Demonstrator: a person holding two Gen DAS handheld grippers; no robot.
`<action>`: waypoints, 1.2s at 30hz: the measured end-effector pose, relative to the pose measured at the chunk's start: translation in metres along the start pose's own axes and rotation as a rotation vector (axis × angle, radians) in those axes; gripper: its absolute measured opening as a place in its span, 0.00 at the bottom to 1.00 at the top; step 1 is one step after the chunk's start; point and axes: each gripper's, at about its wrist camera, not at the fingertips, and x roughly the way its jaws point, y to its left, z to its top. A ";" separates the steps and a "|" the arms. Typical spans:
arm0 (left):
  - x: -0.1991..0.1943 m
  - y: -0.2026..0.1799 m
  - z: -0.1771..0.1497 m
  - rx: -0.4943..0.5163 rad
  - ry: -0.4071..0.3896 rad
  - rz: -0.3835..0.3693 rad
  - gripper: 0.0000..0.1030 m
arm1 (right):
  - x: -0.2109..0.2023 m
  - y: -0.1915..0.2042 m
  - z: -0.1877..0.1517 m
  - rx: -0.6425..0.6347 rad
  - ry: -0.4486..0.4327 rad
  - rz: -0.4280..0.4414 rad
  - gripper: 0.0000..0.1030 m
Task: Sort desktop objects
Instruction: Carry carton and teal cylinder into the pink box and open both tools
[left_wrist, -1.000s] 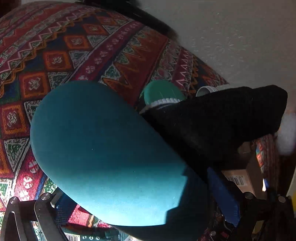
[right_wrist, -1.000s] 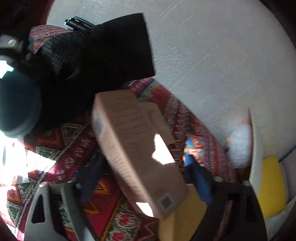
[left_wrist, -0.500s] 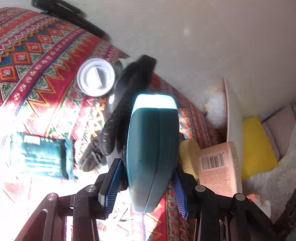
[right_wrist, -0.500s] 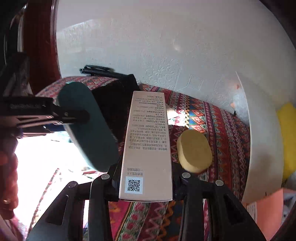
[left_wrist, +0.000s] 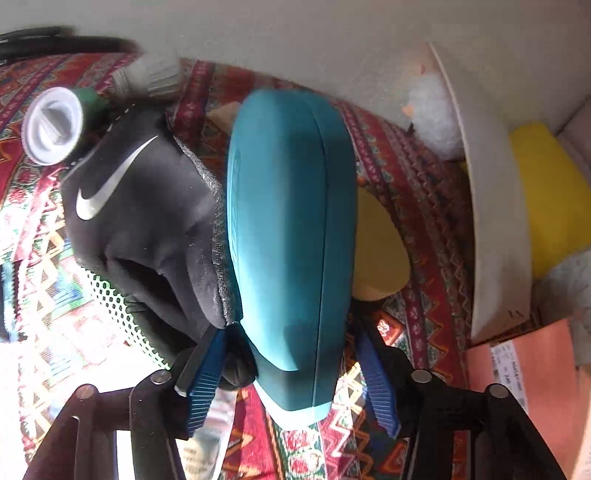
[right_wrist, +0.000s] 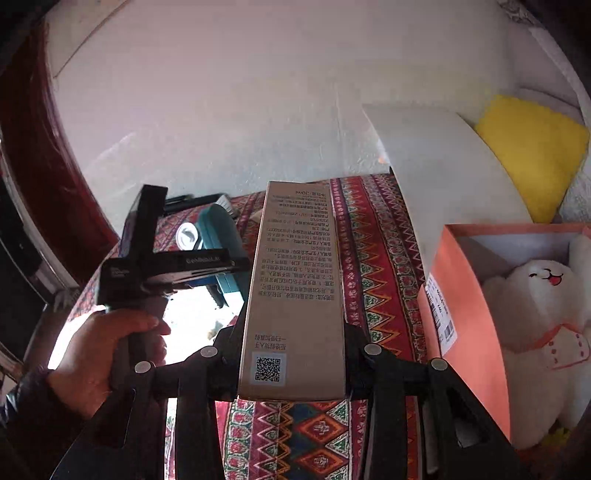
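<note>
**Both grippers loaded above the patterned tabletop**

Through my left wrist camera I see the left gripper (left_wrist: 291, 363) with its blue ribbed fingers (left_wrist: 205, 373) clamped on a teal case (left_wrist: 291, 229), a smooth, rounded, elongated shell with a seam running down its length. It stands on end between the fingers, above the tabletop (left_wrist: 417, 206), which is covered in a woven cloth of red, green and orange diamonds. Pressed against the case's left side is a black glove (left_wrist: 144, 221), soft and matte, with a silver swoosh and a gritty grey edge. Beyond it lies a green bottle with a white ribbed cap (left_wrist: 53, 129), on its side. A yellow oval sponge (left_wrist: 380, 243), flat and foam-like, lies just right of the case. Only this view shows the glove and sponge.

My right wrist camera shows what the left cannot: the right gripper (right_wrist: 291, 354) with its black fingers closed on a tan cardboard box (right_wrist: 295, 284), long and rectangular, printed with small text and a QR code near the held end. It points away from me over the tabletop. To the left I see a person's hand (right_wrist: 107, 350) wrapped around the handle of the other gripper, with the teal case visible past it. At right, an open pink box (right_wrist: 469, 325) holds a white plush toy (right_wrist: 539, 321), fluffy, with a stitched face. A white board (right_wrist: 443, 177) leans behind it, beside a yellow cushion (right_wrist: 535, 144).
</note>
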 end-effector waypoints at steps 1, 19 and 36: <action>0.013 -0.004 0.004 0.012 0.010 0.020 0.63 | 0.002 -0.006 0.003 0.015 0.007 0.009 0.39; 0.083 -0.019 0.050 0.088 0.142 0.181 1.00 | 0.041 -0.044 0.004 -0.003 0.048 0.058 0.39; -0.023 -0.019 -0.012 -0.141 0.027 -0.520 0.68 | 0.007 -0.055 0.017 0.060 -0.047 0.126 0.37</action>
